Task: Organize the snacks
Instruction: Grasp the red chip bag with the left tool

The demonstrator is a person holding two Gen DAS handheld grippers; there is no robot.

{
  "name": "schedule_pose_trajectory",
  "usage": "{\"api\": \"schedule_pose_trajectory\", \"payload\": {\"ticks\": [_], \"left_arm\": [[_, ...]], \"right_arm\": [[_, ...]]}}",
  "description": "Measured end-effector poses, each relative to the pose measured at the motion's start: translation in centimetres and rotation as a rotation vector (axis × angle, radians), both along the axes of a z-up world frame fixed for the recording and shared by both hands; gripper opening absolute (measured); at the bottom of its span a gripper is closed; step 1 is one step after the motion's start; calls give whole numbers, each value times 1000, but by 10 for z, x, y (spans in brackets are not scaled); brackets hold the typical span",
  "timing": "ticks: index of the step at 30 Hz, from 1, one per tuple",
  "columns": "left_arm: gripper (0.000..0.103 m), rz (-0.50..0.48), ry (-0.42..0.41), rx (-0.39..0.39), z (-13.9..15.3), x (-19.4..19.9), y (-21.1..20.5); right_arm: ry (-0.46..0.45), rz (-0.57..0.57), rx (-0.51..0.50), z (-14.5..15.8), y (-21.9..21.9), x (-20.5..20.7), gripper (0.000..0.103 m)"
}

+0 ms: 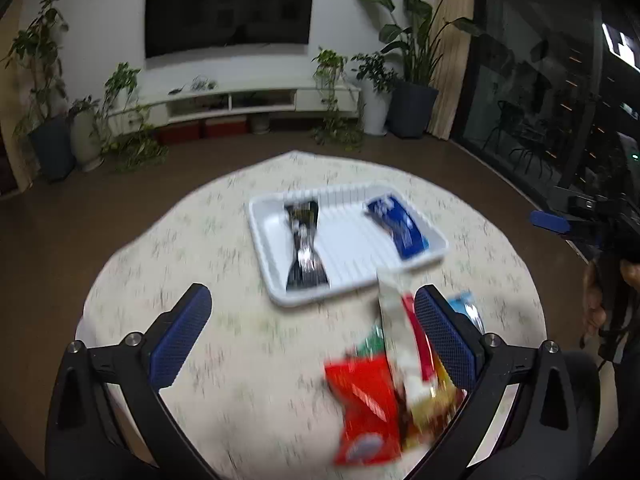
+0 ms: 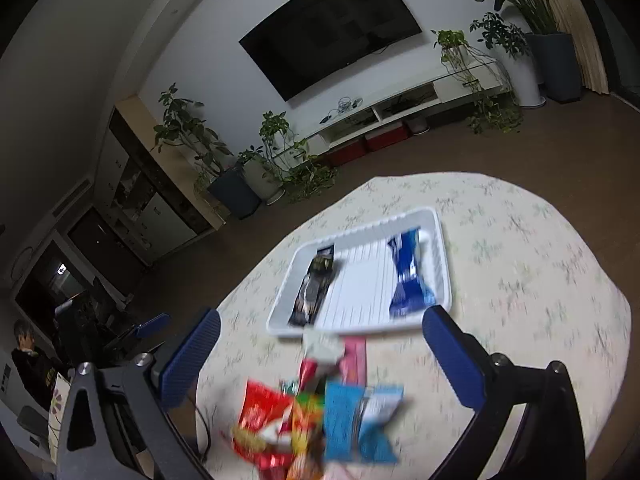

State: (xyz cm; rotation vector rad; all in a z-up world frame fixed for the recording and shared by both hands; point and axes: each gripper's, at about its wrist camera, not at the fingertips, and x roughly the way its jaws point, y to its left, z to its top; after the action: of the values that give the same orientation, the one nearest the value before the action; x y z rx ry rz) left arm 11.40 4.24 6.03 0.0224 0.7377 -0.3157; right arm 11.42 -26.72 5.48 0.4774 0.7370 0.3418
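I hold both tools above the round table (image 1: 192, 248), and neither carries anything. My left gripper (image 1: 314, 332) has its fingers spread wide, with only tablecloth and the edge of the snack pile between them. My right gripper (image 2: 320, 346) is spread just as wide, hanging over the same pile.

The white tray (image 1: 266, 240) sits near the middle of the table. Two packets already lie in it: a black one (image 1: 305, 252) along its left side and a blue one (image 1: 396, 226) along its right, with a bare ribbed strip between them. I judge that part done.

What is left is the heap (image 2: 316, 416) on the cloth just in front of the tray: a red packet (image 1: 364, 404), a white-and-red one (image 1: 400, 340) whose far end touches or overlaps the tray rim, a light blue one (image 2: 360, 420), a pink one (image 2: 354, 360), and others too blurred to tell apart. So I reckon I am early on, with most snacks still loose.
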Motion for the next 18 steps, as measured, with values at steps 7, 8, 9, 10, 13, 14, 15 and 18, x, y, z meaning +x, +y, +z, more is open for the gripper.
{"api": "schedule_pose_trajectory", "payload": {"ticks": [7, 8, 9, 10, 13, 14, 15, 18], "left_arm": [[103, 169, 206, -181, -62, -64, 30], [103, 177, 226, -186, -69, -65, 32], [103, 180, 242, -187, -75, -69, 32], [103, 171, 238, -182, -77, -72, 31], [103, 145, 243, -141, -79, -72, 23], [103, 143, 247, -128, -80, -70, 20], [103, 138, 253, -111, -80, -67, 17], [103, 133, 273, -71, -78, -55, 10]], "right_arm": [[17, -59, -30, -26, 22, -97, 103], [38, -60, -19, -34, 25, -107, 102], [53, -58, -7, -40, 29, -114, 101], [64, -57, -2, -45, 32, -121, 100], [73, -36, -24, -55, 45, -136, 100], [83, -24, -36, -59, 50, -137, 100], [91, -13, -41, -62, 54, -138, 100], [101, -3, -67, -66, 61, -136, 100]]}}
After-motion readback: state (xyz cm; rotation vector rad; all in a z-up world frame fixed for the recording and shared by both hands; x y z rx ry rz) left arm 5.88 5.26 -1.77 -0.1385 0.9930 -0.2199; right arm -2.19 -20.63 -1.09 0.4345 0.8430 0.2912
